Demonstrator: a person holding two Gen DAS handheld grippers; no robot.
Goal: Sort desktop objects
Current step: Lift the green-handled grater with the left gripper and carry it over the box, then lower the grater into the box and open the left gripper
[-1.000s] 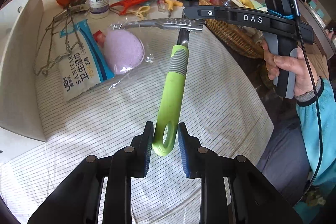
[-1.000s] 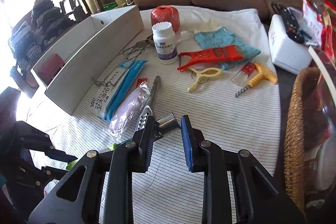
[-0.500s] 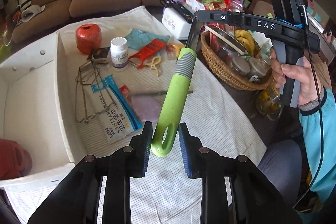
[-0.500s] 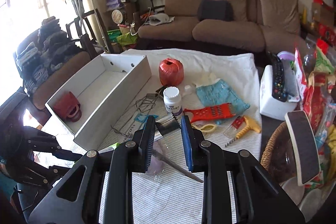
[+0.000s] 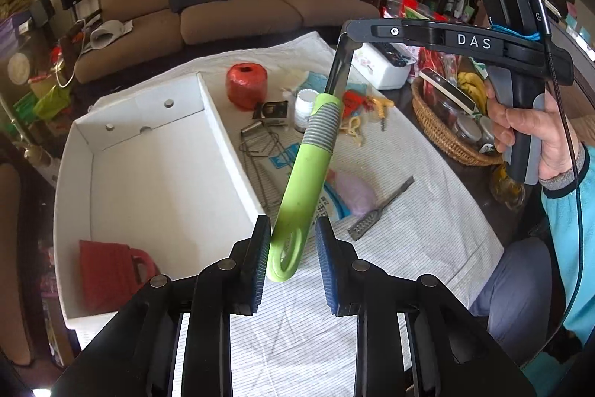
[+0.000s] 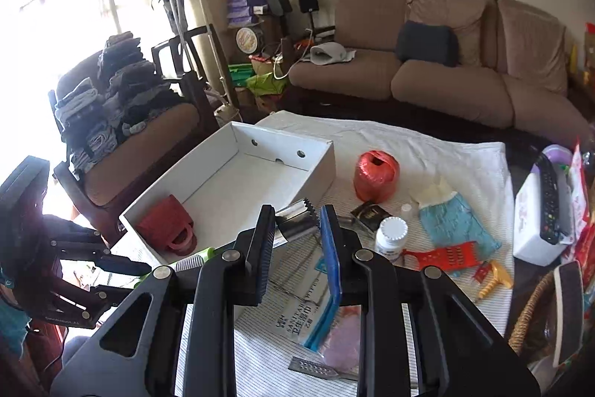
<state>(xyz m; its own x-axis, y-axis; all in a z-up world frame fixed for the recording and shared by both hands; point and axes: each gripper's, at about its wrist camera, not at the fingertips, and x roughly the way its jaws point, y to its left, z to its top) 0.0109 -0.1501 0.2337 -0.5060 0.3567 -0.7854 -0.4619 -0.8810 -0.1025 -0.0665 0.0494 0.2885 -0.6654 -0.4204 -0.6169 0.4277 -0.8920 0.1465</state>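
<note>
A kitchen tool with a green handle (image 5: pixel 303 190) and a metal toothed head (image 6: pixel 299 222) hangs in the air between both grippers. My right gripper (image 6: pixel 296 229) is shut on the metal head. My left gripper (image 5: pixel 292 248) stands around the handle's looped end; the loop touches the left pad and a gap shows at the right pad. A white cardboard box (image 5: pixel 156 151) with a red pouch (image 5: pixel 108 270) inside lies at the left; it also shows in the right wrist view (image 6: pixel 238 181).
On the striped cloth (image 5: pixel 427 211) lie a red twine ball (image 5: pixel 247 86), a white pill bottle (image 6: pixel 390 239), a wire rack (image 5: pixel 260 151), a blue sanitary pack (image 6: pixel 316 315), a metal grater piece (image 5: pixel 379 211), a red slicer (image 6: pixel 442 255). A wicker basket (image 5: pixel 442 133) stands right.
Both grippers have lifted the green-handled tool high above the cloth and carried it left, nearer the white box. The tool now stands steeper.
</note>
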